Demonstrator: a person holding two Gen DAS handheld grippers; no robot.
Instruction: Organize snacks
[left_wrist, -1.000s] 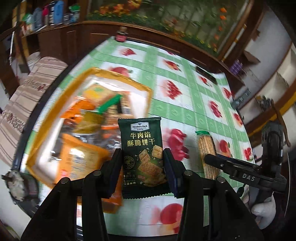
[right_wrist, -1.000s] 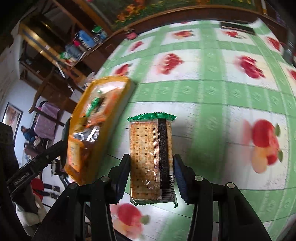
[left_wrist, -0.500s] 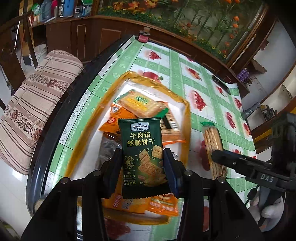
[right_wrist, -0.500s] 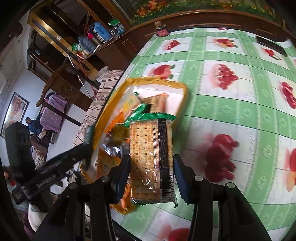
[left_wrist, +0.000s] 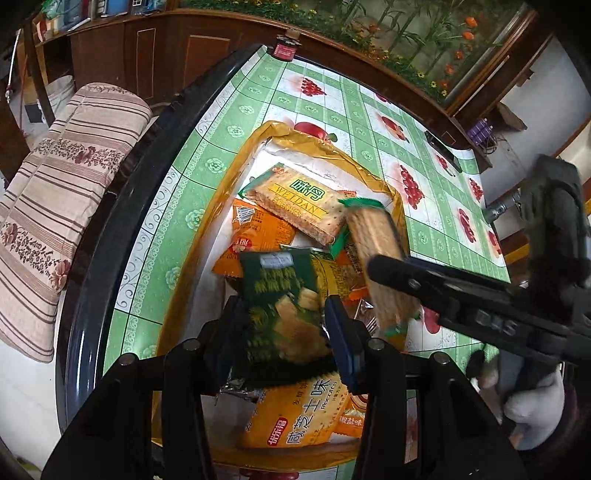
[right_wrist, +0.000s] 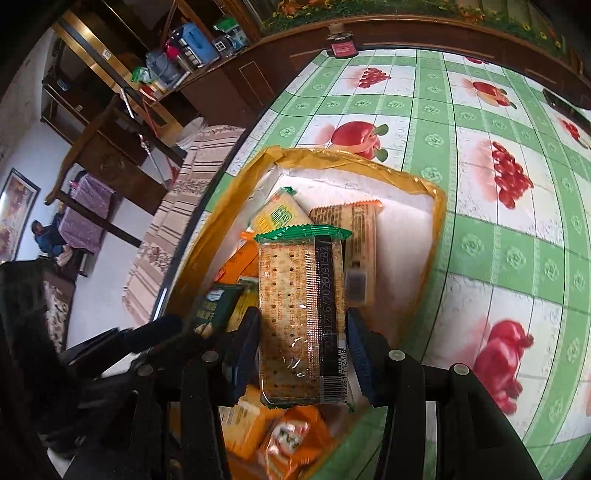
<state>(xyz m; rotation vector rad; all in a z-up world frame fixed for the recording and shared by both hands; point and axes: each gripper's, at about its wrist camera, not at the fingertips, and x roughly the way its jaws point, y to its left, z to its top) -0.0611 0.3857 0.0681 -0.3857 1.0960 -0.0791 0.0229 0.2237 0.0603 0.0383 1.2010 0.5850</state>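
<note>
A yellow-rimmed tray (left_wrist: 221, 192) (right_wrist: 437, 221) on the green fruit-print tablecloth holds several snack packets. My left gripper (left_wrist: 284, 314) has its jaws parted wider than before around a dark green cracker packet (left_wrist: 284, 306), which is motion-blurred and tilted over the tray. My right gripper (right_wrist: 301, 332) is shut on a clear packet of crackers with a green top (right_wrist: 301, 314), held over the tray. That packet (left_wrist: 380, 251) and the right gripper's arm also show in the left wrist view. The green packet (right_wrist: 214, 310) shows in the right wrist view.
The tray sits near the table's dark left edge (left_wrist: 122, 206). A striped cushioned seat (left_wrist: 55, 184) stands beside it. A small red jar (right_wrist: 341, 46) is at the table's far edge. A dark remote-like object (left_wrist: 441, 149) lies far right.
Both grippers moved left over the tray with their packets. The left jaws have opened and the green packet has tilted and blurred between them.
</note>
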